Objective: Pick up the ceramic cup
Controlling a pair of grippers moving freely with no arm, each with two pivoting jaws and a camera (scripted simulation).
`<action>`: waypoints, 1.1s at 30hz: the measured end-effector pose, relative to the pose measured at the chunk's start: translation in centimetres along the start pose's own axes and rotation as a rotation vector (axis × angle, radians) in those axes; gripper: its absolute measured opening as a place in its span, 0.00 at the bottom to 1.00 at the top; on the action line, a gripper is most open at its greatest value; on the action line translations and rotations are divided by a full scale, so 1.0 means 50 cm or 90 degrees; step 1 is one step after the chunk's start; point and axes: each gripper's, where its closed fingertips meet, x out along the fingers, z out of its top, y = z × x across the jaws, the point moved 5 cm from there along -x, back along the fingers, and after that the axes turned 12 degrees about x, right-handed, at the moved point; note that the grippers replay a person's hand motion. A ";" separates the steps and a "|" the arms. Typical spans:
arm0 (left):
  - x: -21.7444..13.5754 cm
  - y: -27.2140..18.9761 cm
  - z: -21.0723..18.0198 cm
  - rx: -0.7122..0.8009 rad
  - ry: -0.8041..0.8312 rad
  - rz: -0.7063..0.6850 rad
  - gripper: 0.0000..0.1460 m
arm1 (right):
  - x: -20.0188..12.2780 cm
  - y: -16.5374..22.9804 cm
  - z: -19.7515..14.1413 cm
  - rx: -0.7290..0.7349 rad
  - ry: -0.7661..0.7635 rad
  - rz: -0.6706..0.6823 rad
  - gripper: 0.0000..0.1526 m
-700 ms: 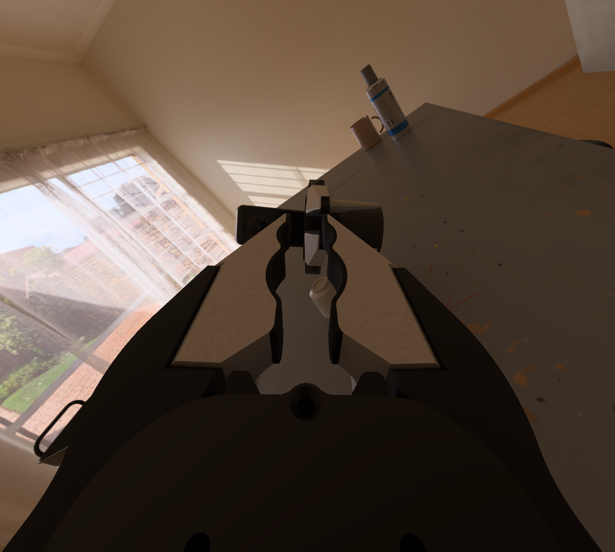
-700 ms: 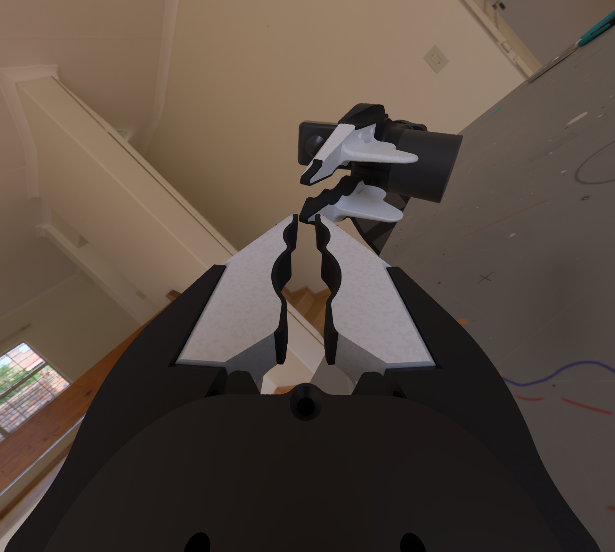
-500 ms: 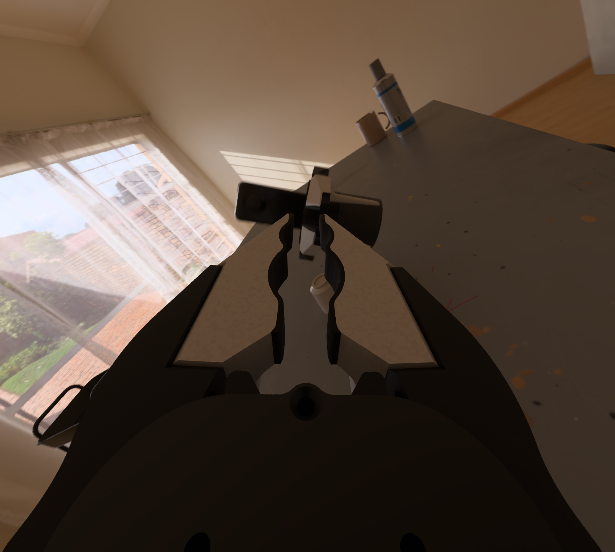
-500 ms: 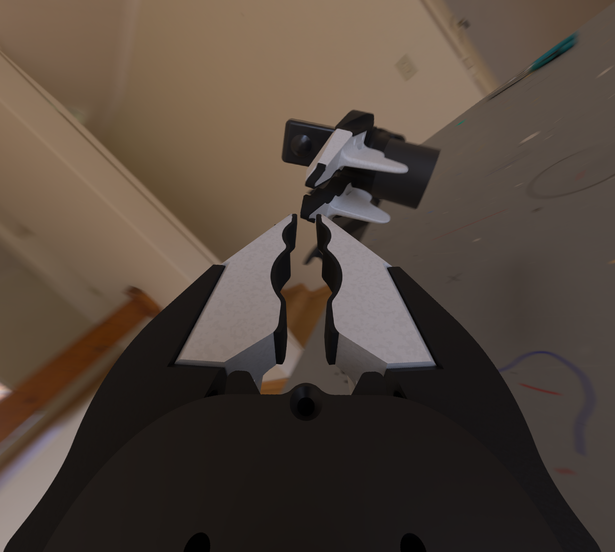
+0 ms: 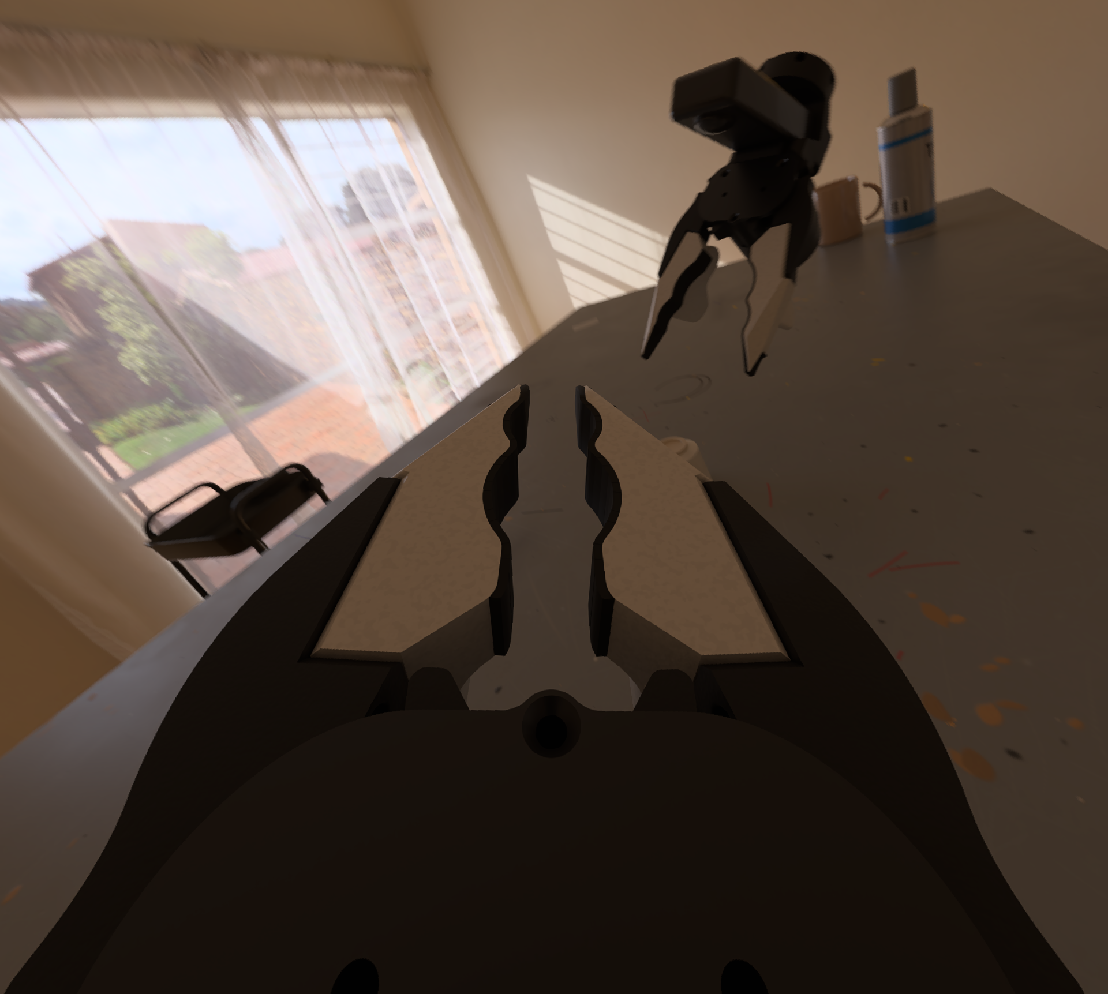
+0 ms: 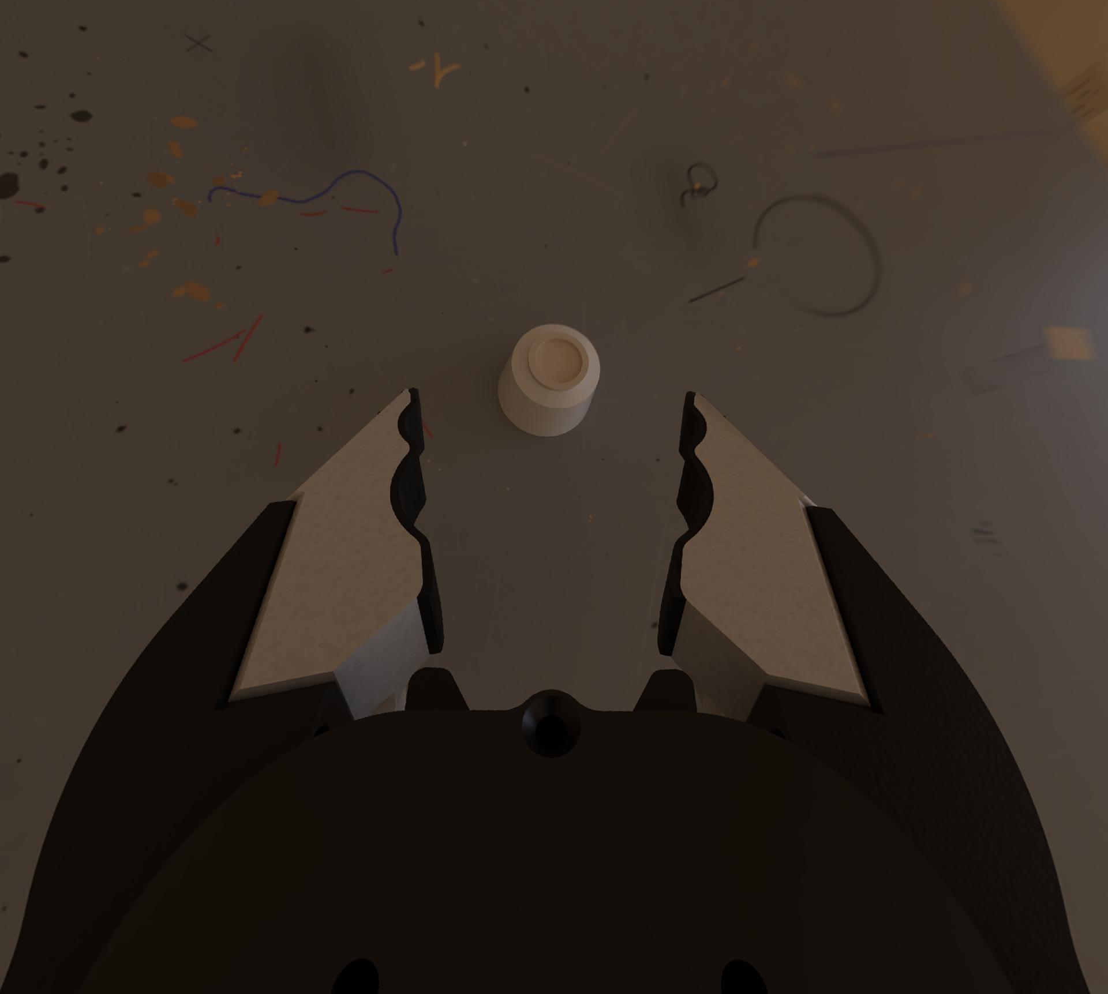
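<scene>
A small white ceramic cup (image 6: pixel 548 381) stands upside down, base ring up, on the grey paint-flecked table (image 6: pixel 539 126). My right gripper (image 6: pixel 551 394) is open wide and points straight down at the table. The cup lies just beyond its fingertips, centred between them, well below. In the left wrist view the right gripper (image 5: pixel 698 361) hovers above the table, open. My left gripper (image 5: pixel 550 393) is low over the table, jaws nearly together and empty. The cup (image 5: pixel 680 447) peeks out behind its right finger.
A beige mug (image 5: pixel 839 213) and a white spray bottle with blue bands (image 5: pixel 908 174) stand at the table's far end. A black trolley (image 5: pixel 234 521) stands by the window, beyond the table's left edge. The table edge (image 6: pixel 1019 36) shows at upper right.
My right gripper has swung from facing the left gripper to pointing down over the cup, and has opened wide. My left gripper has turned left, so the right gripper now shows up right.
</scene>
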 end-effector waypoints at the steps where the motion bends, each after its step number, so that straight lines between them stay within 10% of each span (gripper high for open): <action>1: 0.005 0.000 -0.005 -0.010 0.015 -0.020 0.10 | 0.019 -0.007 -0.007 0.020 0.010 0.015 0.57; 11: 0.081 -0.010 -0.062 -0.047 0.147 -0.224 0.10 | 0.151 -0.038 -0.045 0.078 0.029 0.154 0.42; 33: 0.205 -0.091 -0.144 -0.055 0.270 -0.408 0.10 | 0.100 0.028 0.012 -0.076 0.015 0.116 0.29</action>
